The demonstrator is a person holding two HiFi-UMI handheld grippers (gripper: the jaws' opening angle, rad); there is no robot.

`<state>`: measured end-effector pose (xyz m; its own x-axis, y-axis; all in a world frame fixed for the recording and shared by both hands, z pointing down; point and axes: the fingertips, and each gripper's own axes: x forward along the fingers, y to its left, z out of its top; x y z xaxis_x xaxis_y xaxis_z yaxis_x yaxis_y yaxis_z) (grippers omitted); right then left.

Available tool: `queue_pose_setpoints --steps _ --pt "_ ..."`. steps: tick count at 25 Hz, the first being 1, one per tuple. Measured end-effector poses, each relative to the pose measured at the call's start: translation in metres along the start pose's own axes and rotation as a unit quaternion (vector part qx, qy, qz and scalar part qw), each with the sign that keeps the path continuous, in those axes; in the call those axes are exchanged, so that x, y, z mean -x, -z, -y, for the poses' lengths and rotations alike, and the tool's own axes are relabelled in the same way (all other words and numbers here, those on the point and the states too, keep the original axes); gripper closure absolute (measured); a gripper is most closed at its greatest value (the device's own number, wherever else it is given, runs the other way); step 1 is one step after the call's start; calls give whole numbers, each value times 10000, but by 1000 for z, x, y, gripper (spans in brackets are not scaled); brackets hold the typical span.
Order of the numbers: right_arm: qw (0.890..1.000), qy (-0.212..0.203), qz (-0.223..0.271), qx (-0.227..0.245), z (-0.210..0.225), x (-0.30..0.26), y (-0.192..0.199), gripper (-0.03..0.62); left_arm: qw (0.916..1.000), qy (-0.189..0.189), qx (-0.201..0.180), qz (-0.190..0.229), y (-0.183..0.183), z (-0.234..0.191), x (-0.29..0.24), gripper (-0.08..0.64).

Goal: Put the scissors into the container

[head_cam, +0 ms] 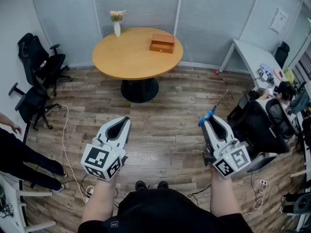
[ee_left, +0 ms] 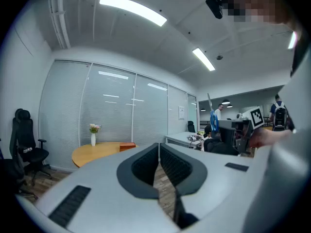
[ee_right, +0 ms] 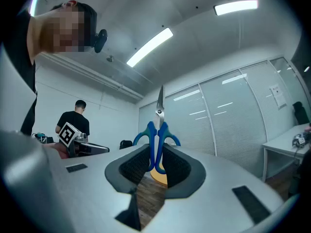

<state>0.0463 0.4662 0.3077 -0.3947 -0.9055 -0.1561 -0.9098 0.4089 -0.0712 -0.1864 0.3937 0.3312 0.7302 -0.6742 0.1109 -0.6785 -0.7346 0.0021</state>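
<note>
**A:** Where are the scissors (ee_right: 156,132) at this point?

**B:** In the right gripper (head_cam: 210,122). Its jaws are pinched on the blue handle loops, and the closed blades stick out past the tips, up and away from the person's body.

**A:** Why grip them by the handles?

**B:** My guess is safety and ease of delivery. The point faces away from the holder, and the blades can go into the container first. A grip low on the loops also looks firm enough to stop them swinging.

**A:** And the container?

**B:** It appears to be the wooden box (head_cam: 162,42) on the round table (head_cam: 126,57), on the far side from the person. A vase of flowers (head_cam: 117,28) stands at the table's back edge, apart from the box. From here I cannot tell whether the box is open.

**A:** So the scissors are nowhere near it.

**B:** Well apart, with a stretch of plank floor (head_cam: 165,115) between them. The person would have to walk over before lowering anything in.

**A:** What is the left gripper (head_cam: 123,122) doing?

**B:** Its jaws are pressed together with nothing between them. It is held out at about the same height as the other, and it looks like a spare hand, perhaps kept free to steady or open the box.
</note>
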Motion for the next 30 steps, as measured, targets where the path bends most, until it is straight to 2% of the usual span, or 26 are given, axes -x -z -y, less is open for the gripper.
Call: queue_pose_setpoints --steps 9,18,23,27,30 --pt "9999 96 70 -62 22 25 -2 495 10000 23 -32 -67 7 25 -12 538" --pt "9988 -20 171 -448 47 47 3 495 10000 42 59 49 10 46 -35 538" --pt "9986 9 106 -515 70 33 8 495 9999 121 59 -70 17 34 -77 538" --pt "9987 178 134 -466 96 9 12 495 9996 262 -118 77 10 26 -112 538" --pt "9985 241 68 -486 112 -19 22 495 9994 320 -100 122 9 7 -141 538"
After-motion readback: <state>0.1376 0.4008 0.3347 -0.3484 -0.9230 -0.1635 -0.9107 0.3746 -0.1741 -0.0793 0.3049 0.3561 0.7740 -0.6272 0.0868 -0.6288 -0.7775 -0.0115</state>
